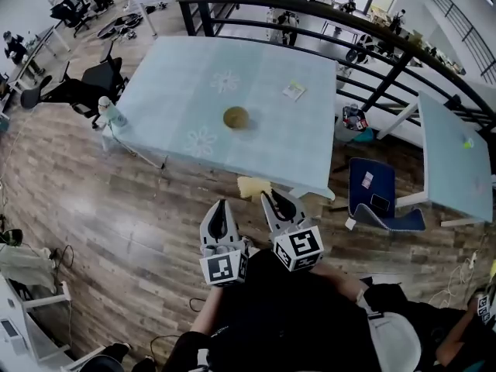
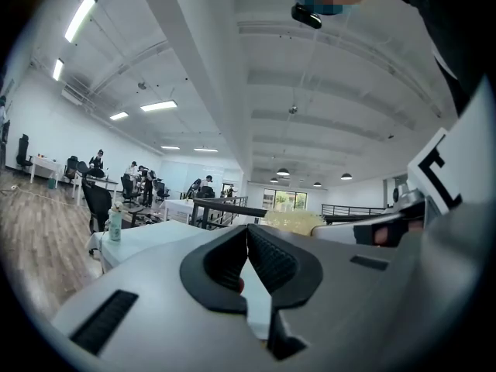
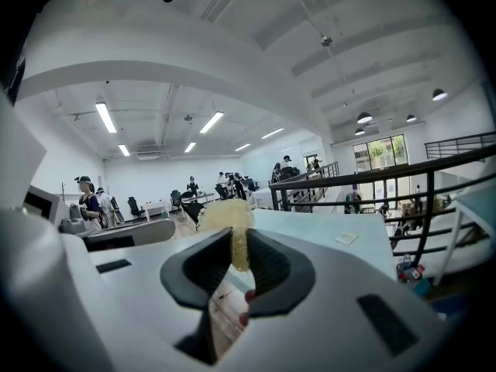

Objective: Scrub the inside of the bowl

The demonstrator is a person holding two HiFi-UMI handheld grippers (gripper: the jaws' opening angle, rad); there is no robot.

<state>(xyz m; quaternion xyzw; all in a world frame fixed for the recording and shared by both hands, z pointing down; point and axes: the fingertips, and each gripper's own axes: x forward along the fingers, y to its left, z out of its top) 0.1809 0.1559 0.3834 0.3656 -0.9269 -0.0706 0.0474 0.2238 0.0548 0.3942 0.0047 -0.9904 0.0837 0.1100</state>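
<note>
A small olive-brown bowl (image 1: 235,117) stands near the middle of a pale blue table (image 1: 178,91), well ahead of both grippers. My right gripper (image 1: 269,198) is shut on a yellow sponge (image 1: 253,187), which hangs just short of the table's near edge. In the right gripper view the sponge (image 3: 226,217) sticks up out of the closed jaws (image 3: 239,248). My left gripper (image 1: 222,205) is beside it, over the wooden floor. Its jaws (image 2: 248,235) are shut with nothing between them. The sponge (image 2: 293,223) also shows in the left gripper view, off to the right.
A spray bottle (image 1: 111,113) stands at the table's left corner. A small card (image 1: 294,91) lies at its far right. A black office chair (image 1: 85,91) is on the left, a blue chair (image 1: 380,200) and a second table (image 1: 457,161) on the right. A black railing (image 1: 349,29) runs behind.
</note>
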